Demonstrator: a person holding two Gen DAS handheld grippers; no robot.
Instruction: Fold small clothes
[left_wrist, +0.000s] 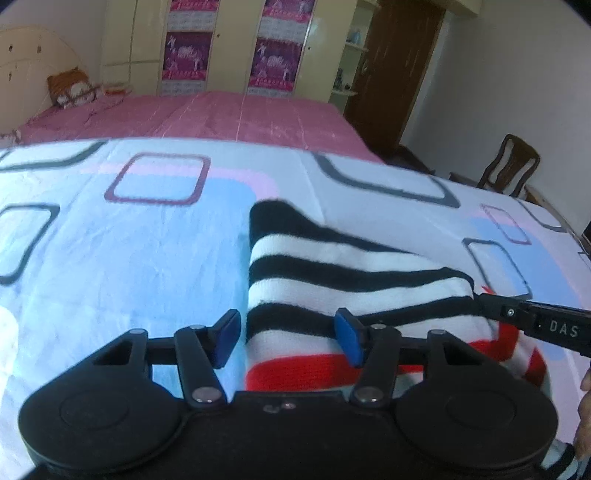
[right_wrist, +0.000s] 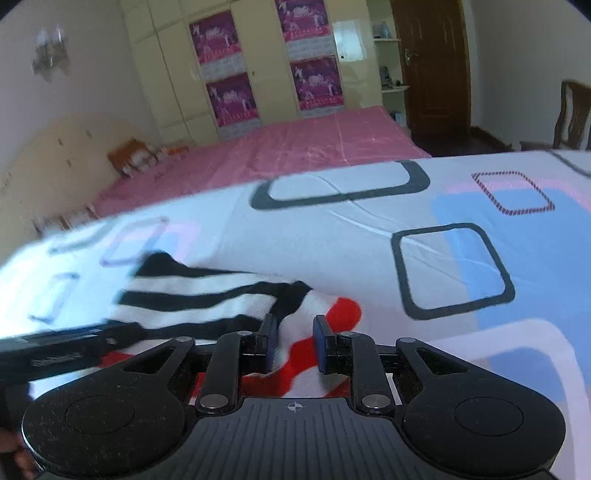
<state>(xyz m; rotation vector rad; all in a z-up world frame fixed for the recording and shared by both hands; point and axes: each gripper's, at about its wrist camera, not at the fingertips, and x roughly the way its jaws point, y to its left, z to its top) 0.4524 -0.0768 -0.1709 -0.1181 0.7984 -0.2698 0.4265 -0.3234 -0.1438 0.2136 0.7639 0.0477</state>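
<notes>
A small knitted garment with black, white and red stripes (left_wrist: 332, 273) lies folded on a patterned sheet (left_wrist: 129, 258). My left gripper (left_wrist: 288, 336) is open, its blue pads astride the garment's near left edge. In the right wrist view the same garment (right_wrist: 207, 295) lies ahead and to the left. My right gripper (right_wrist: 293, 343) is open with its pads over the garment's red and white striped end. The right gripper's body shows at the right of the left wrist view (left_wrist: 535, 321), touching the garment's right edge. The left gripper's body shows at the left of the right wrist view (right_wrist: 55, 347).
The sheet (right_wrist: 369, 240) has blue, pink and dark square outlines and covers the work surface. Behind it is a bed with a pink cover (left_wrist: 221, 114) and a tiger pillow (left_wrist: 72, 88). A wardrobe (right_wrist: 258, 66), a brown door (right_wrist: 432, 62) and a wooden chair (left_wrist: 509, 166) stand farther back.
</notes>
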